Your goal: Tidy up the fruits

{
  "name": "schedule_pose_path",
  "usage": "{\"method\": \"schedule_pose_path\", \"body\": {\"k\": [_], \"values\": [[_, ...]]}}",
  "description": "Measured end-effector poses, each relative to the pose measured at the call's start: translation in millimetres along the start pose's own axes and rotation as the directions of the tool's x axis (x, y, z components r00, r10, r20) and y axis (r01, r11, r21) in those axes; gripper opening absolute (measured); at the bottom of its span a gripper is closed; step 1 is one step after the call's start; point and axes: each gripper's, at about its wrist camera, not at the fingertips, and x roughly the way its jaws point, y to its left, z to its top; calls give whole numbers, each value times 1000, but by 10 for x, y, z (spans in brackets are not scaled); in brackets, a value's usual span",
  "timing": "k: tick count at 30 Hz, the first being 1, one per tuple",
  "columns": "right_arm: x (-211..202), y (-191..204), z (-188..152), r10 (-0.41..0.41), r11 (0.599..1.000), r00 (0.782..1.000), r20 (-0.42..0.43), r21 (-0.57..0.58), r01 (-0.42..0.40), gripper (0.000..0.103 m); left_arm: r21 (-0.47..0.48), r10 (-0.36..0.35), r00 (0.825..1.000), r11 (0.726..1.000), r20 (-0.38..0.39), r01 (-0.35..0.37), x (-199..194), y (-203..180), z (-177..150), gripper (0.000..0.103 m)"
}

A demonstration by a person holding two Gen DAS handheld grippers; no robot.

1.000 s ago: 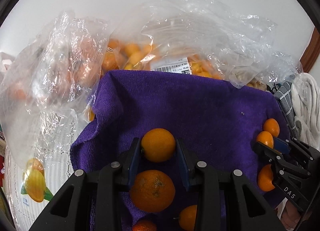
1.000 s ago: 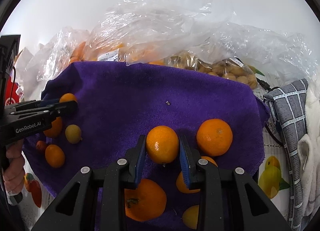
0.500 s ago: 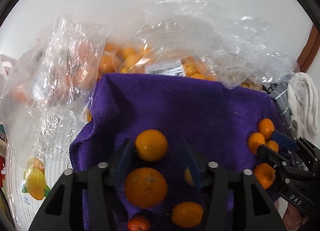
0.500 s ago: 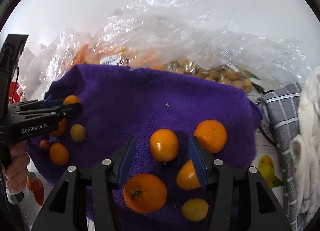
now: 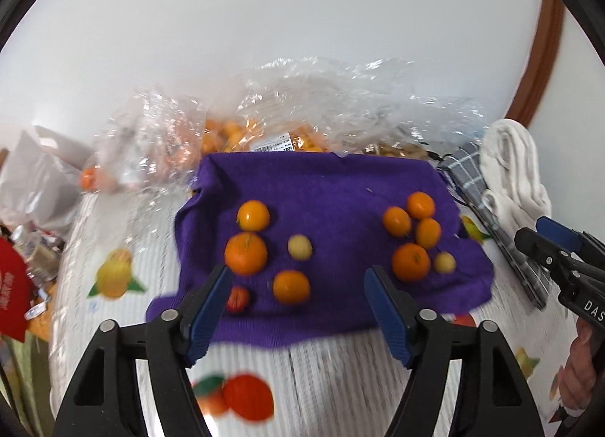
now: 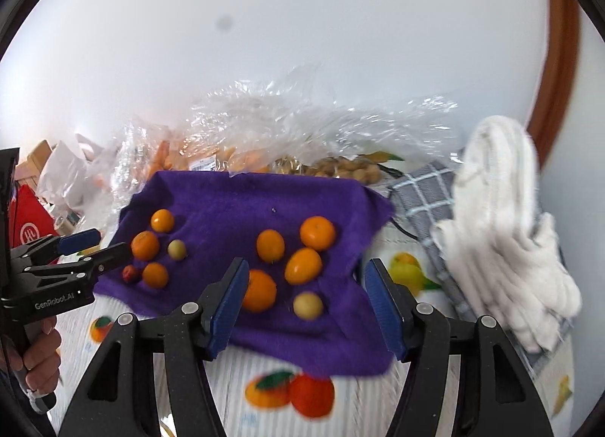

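Nearest the lens, left tool (image 5: 295, 301) and right tool (image 6: 304, 299) both gape apart, empty. Beyond, at twelve o'clock, fruits (image 5: 411, 262) sit in two clusters on the purple cloth (image 5: 332, 187). Placement seems finished; next likely fetches more from the bags (image 5: 302, 96).

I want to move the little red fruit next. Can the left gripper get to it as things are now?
Probably yes. The left gripper is open, and the red fruit lies on the purple cloth beside its left finger, uncovered. A large orange sits close behind it.
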Motion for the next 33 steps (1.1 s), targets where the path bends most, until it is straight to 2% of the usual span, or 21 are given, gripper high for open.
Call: {"method": "schedule_pose_path", "body": {"k": [7, 9, 11, 17, 22, 33], "values": [[-681, -43, -379, -26, 1000, 999, 36, -4, 26, 65, -16, -2, 998, 1000, 60, 3, -682, -136, -365, 82], [-839, -64, -506, -26, 1000, 999, 45, -4, 26, 77, -18, 9, 997, 1000, 73, -8, -810, -192, -460, 85], [-999, -88, -631, -28, 1000, 997, 73, -4, 29, 83, -25, 18, 996, 1000, 87, -16, -930, -248, -557, 87], [-1353, -133, -902, -13, 1000, 994, 108, 18, 11, 93, -31, 30, 990, 999, 140, -26, -1336, -362, -851, 96], [-1591, -112, -1043, -22, 999, 989, 143, 30, 18, 103, -33, 35, 984, 999, 175, -29, -1538, -445, -983, 98], [-1801, -134, -1284, -44, 999, 987, 153, 34, 40, 103, -22, 38, 977, 999, 208, -34, -1709, -648, -1146, 98]]}}
